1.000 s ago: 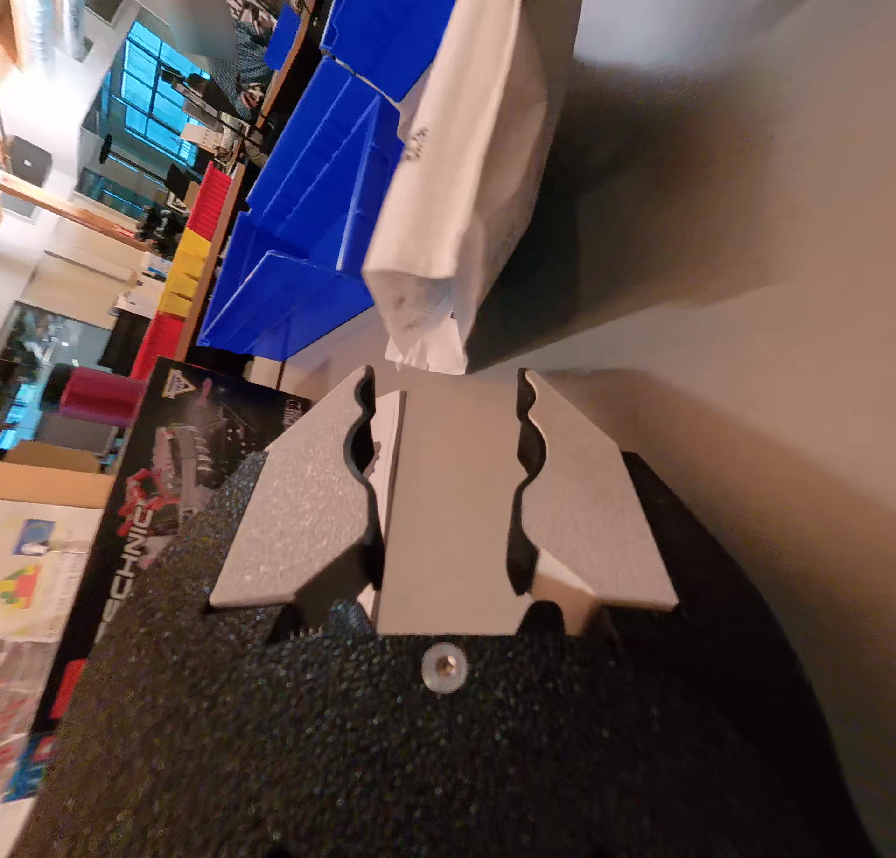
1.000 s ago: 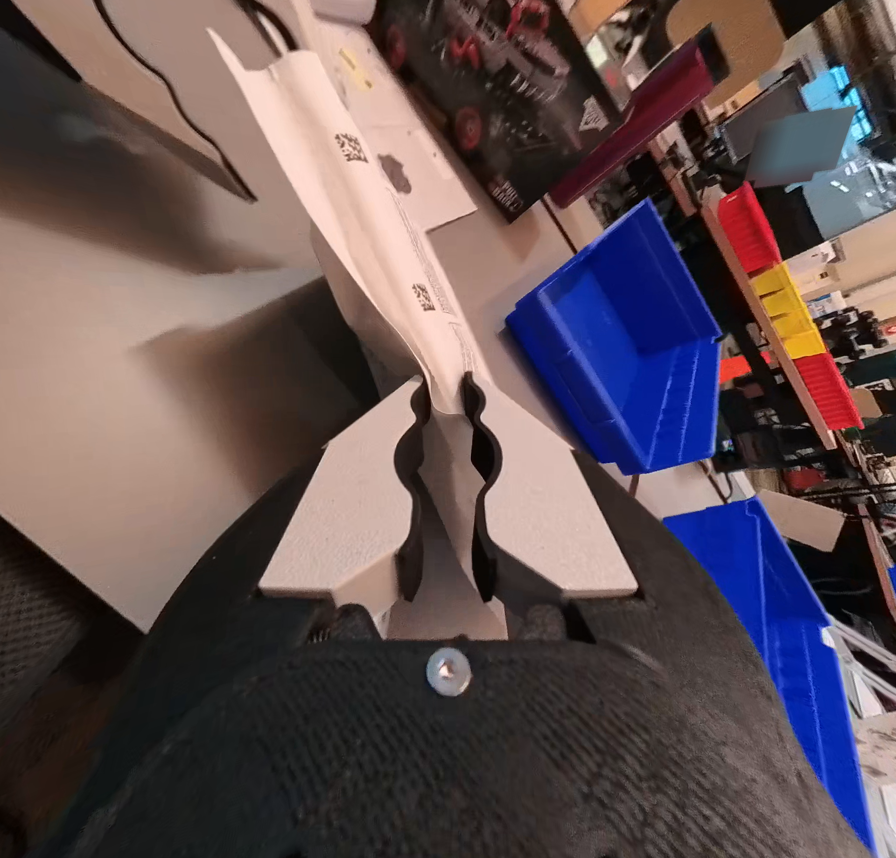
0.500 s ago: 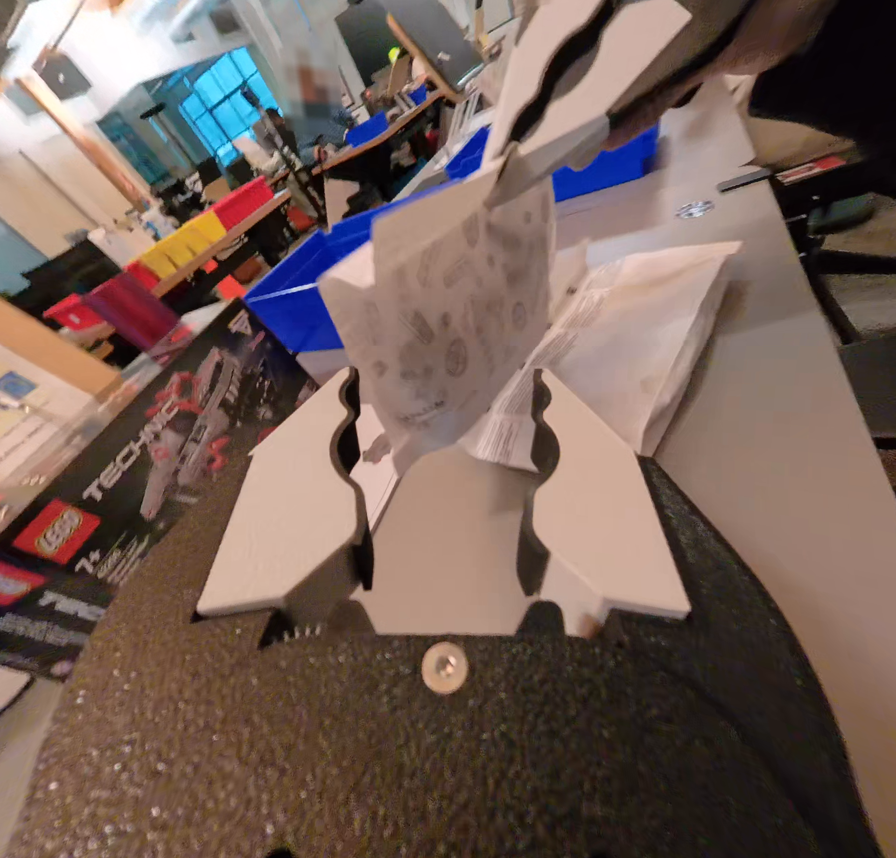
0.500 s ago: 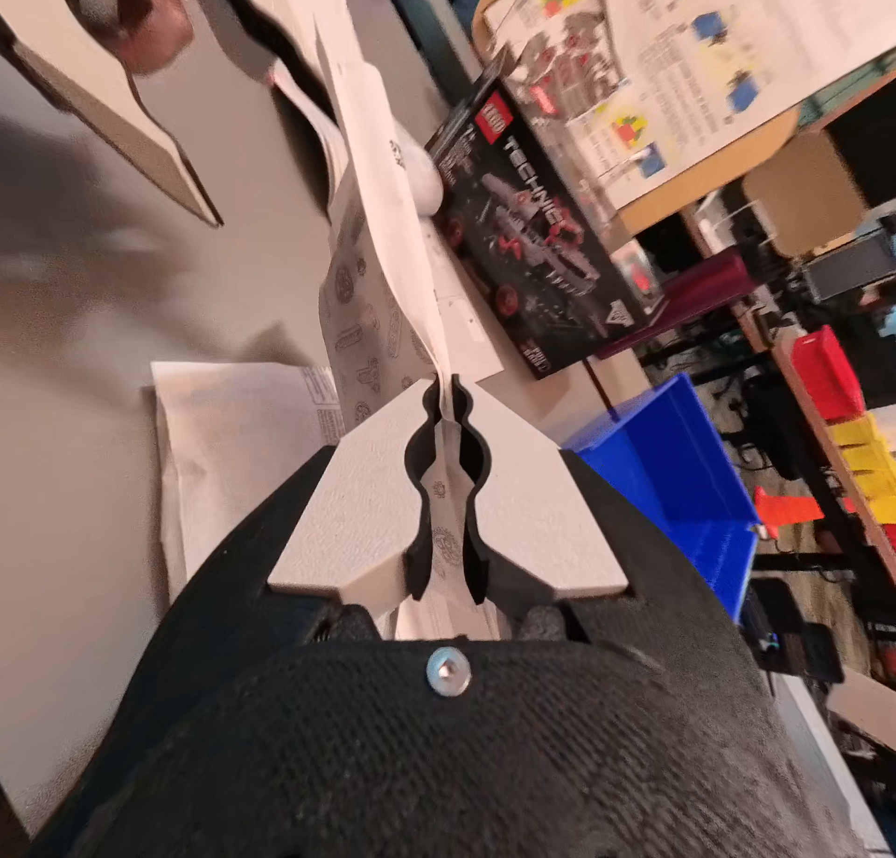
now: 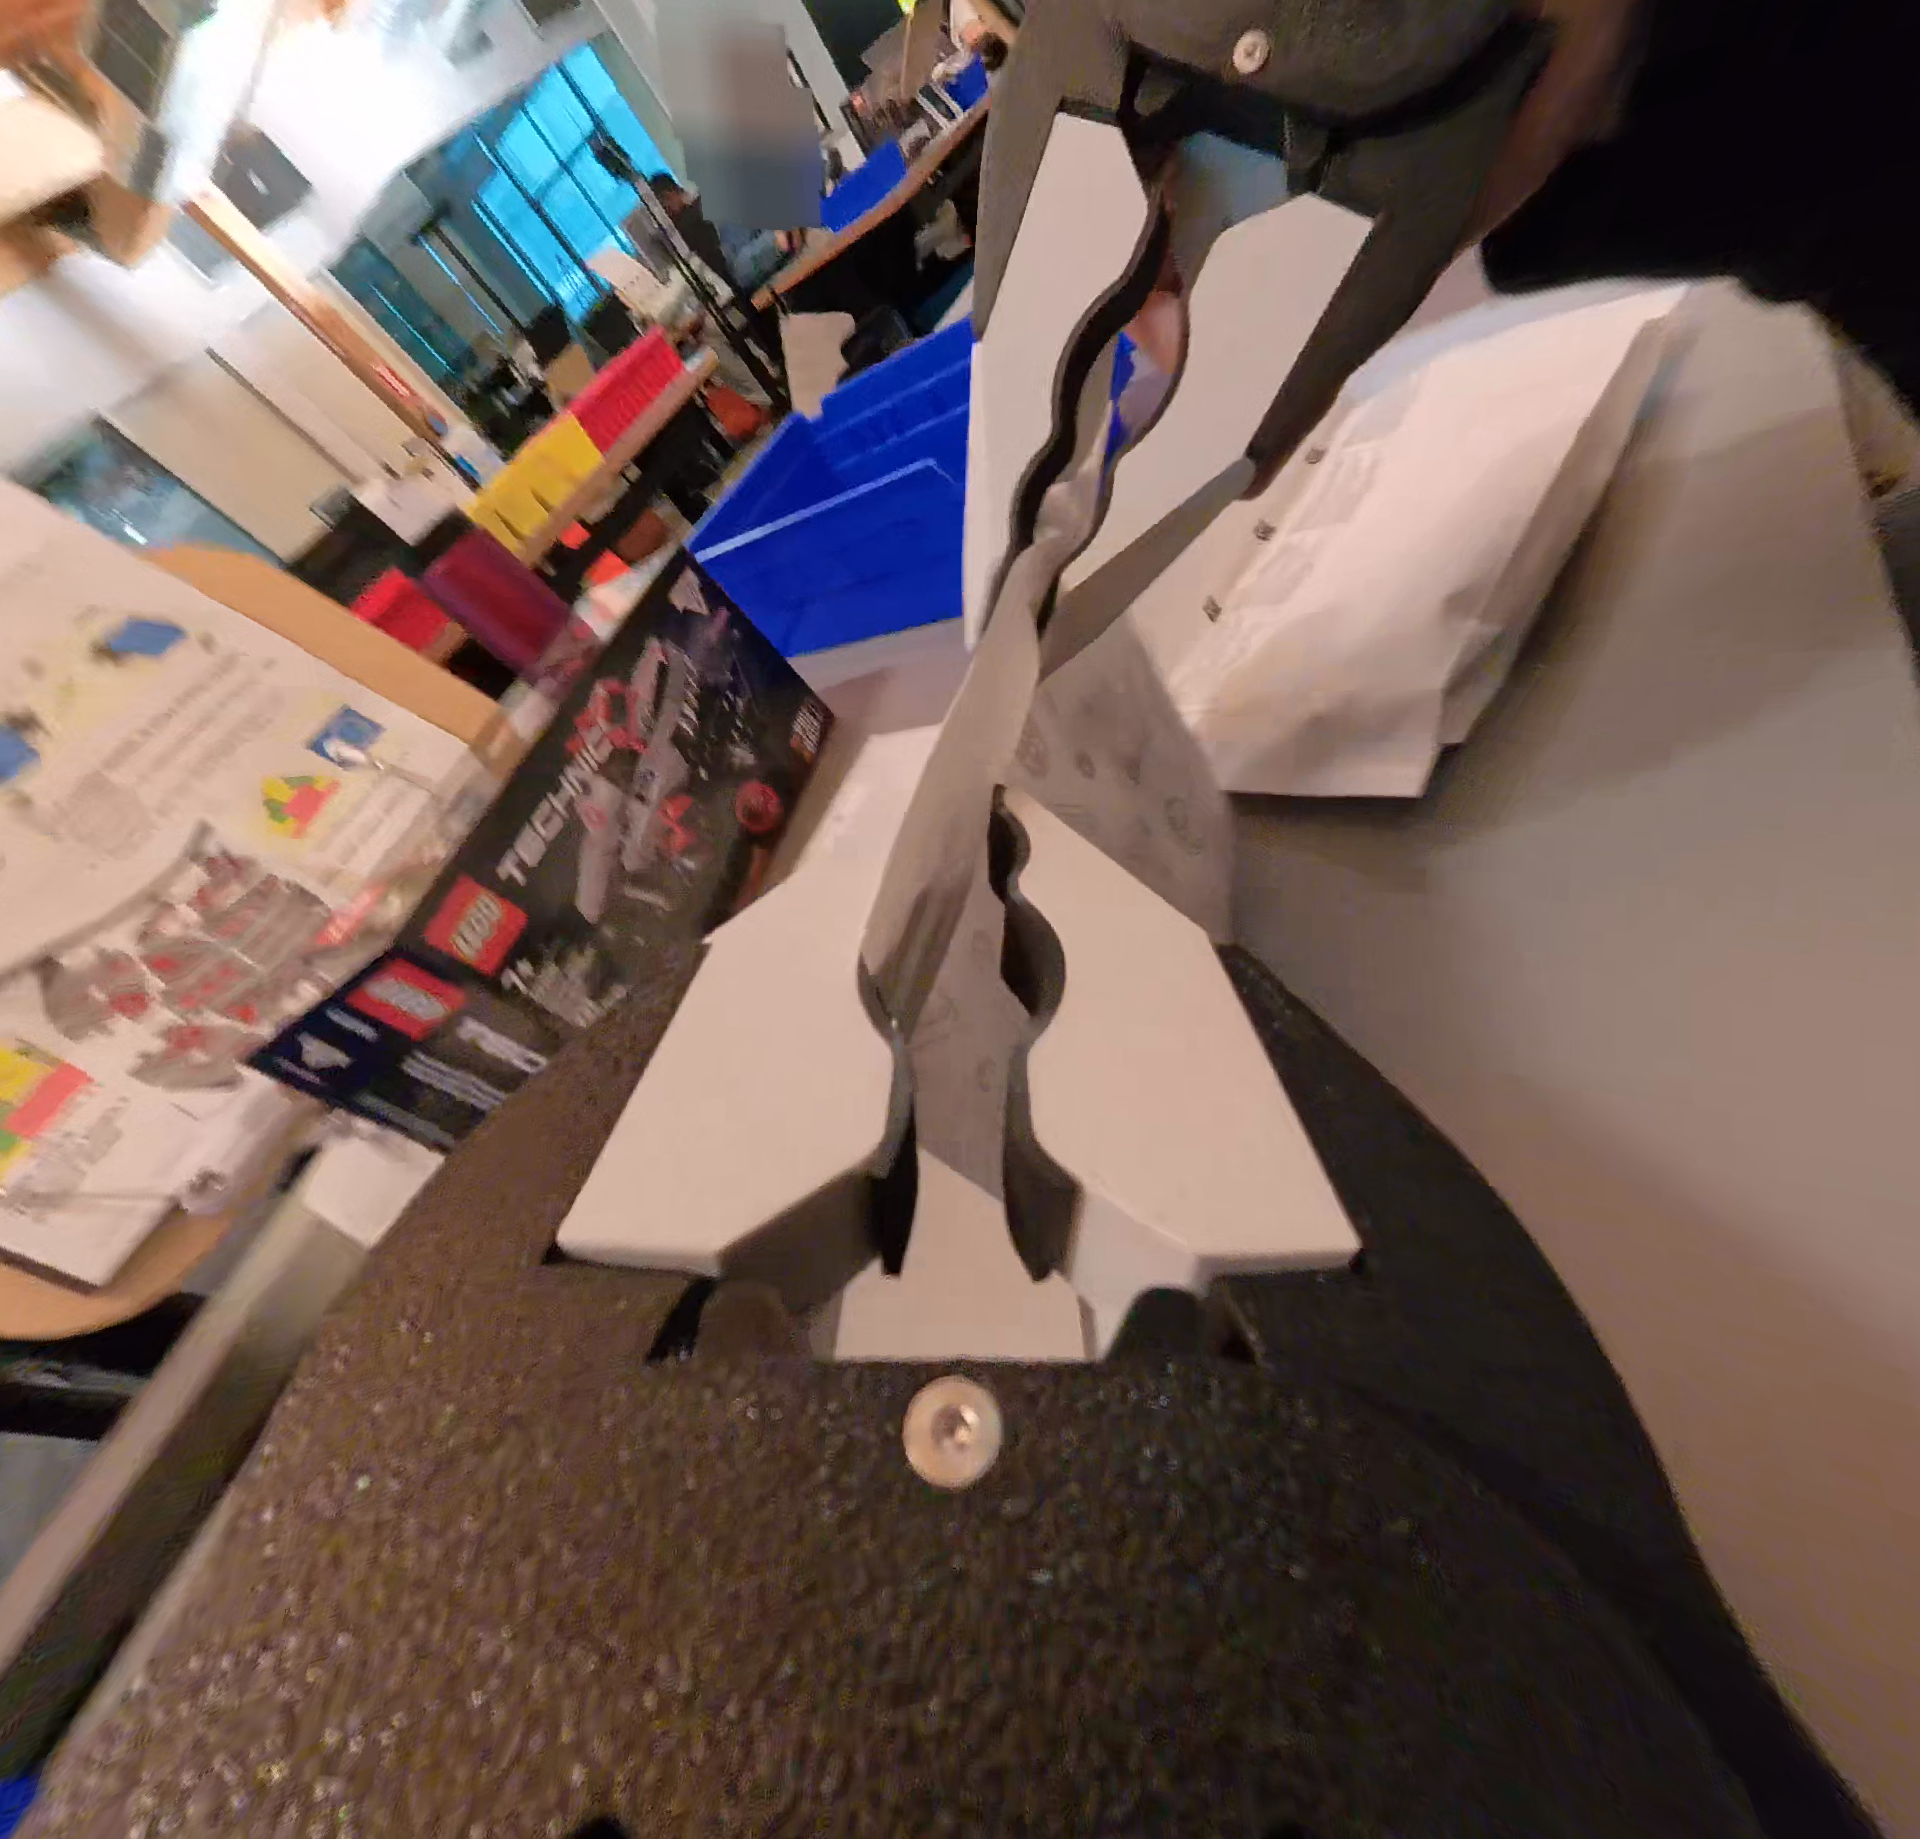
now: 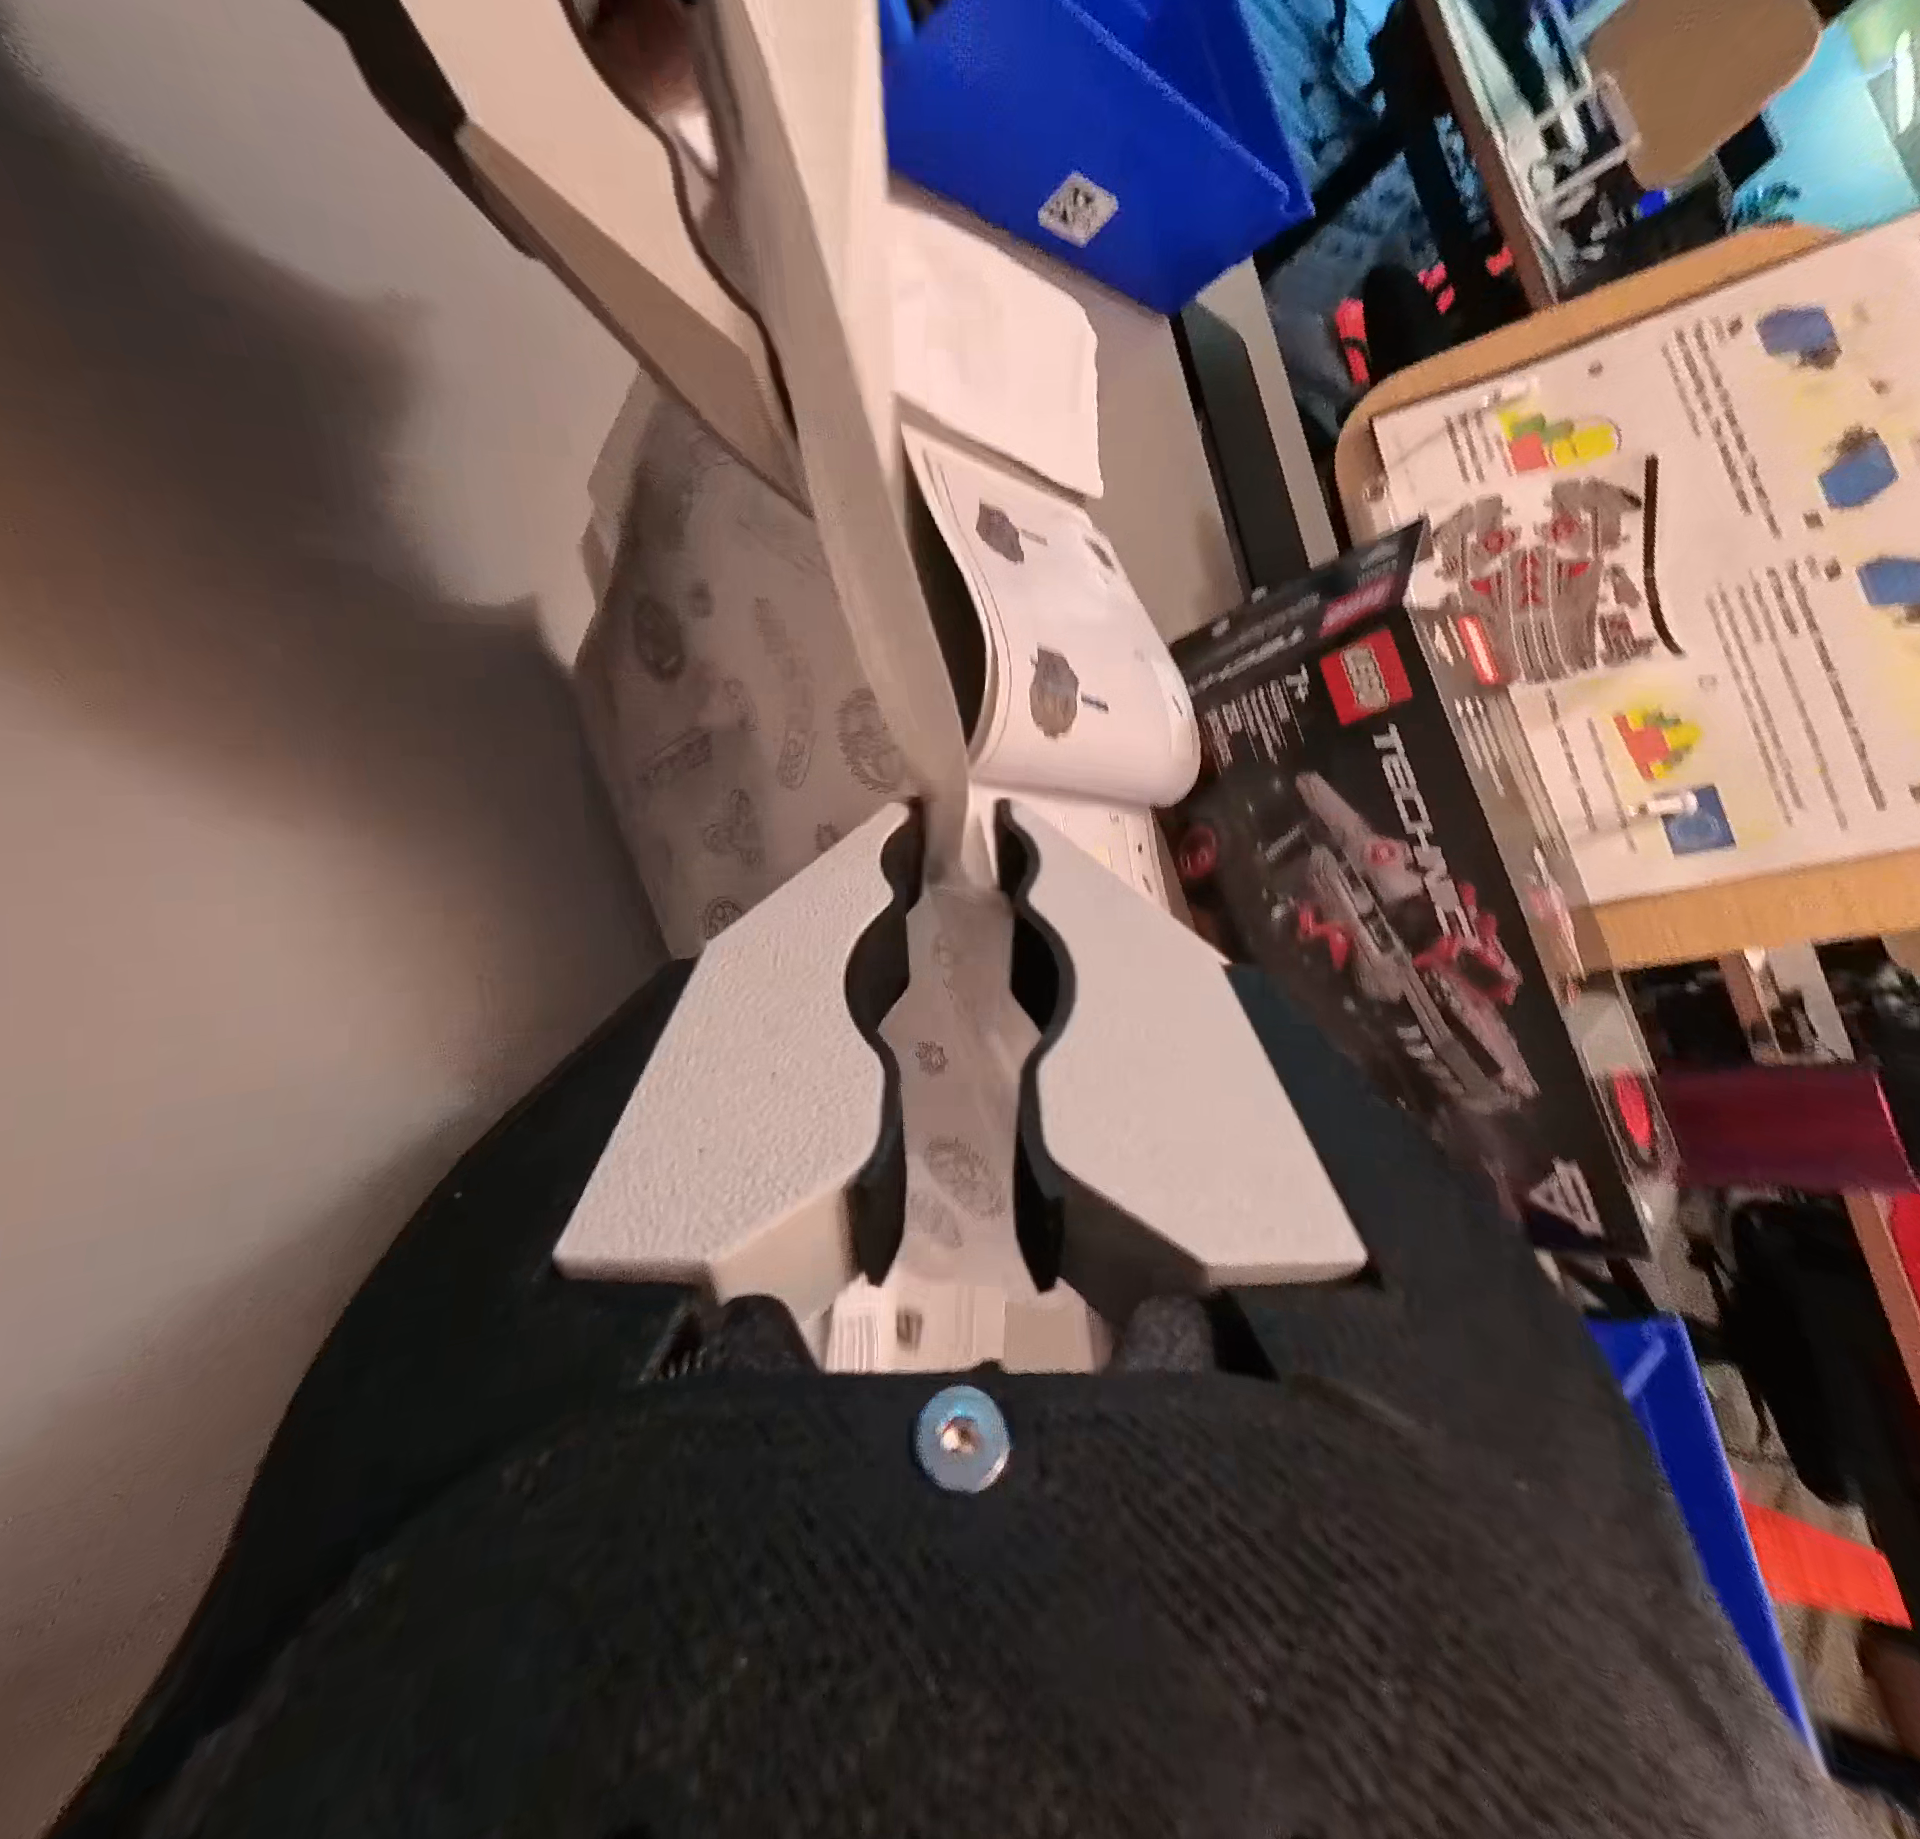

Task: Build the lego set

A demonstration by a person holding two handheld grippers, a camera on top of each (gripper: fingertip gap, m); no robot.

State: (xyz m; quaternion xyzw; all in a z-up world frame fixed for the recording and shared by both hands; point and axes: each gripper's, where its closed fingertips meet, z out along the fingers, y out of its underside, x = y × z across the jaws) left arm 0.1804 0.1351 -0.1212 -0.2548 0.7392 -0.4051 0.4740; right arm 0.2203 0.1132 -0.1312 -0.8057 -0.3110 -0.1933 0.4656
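A white paper parts bag printed with grey part outlines (image 5: 1122, 781) hangs stretched between both grippers above the grey table (image 5: 1558, 1062). My left gripper (image 5: 935, 854) is shut on its lower edge. My right gripper (image 5: 1039, 563) comes in from the top right and is shut on the upper edge. In the right wrist view the right gripper (image 6: 956, 813) pinches the bag's taut strip (image 6: 873, 594), and the left gripper (image 6: 790, 459) holds the far end at the top left. The bag's contents are hidden.
More white paper bags (image 5: 1403, 584) lie on the table, one (image 6: 1060, 667) beside the black Lego box (image 5: 623, 823) (image 6: 1382, 854). Blue bins (image 5: 852, 542) (image 6: 1039, 106) stand behind. An instruction sheet (image 5: 156, 750) (image 6: 1714, 542) lies on a wooden board at the side. Tip to tip, the grippers are about 5 cm apart.
My left gripper was open and has closed on the bag's free edge. The right gripper kept its hold. Both views have swung round and the bag is now pulled taut between them.
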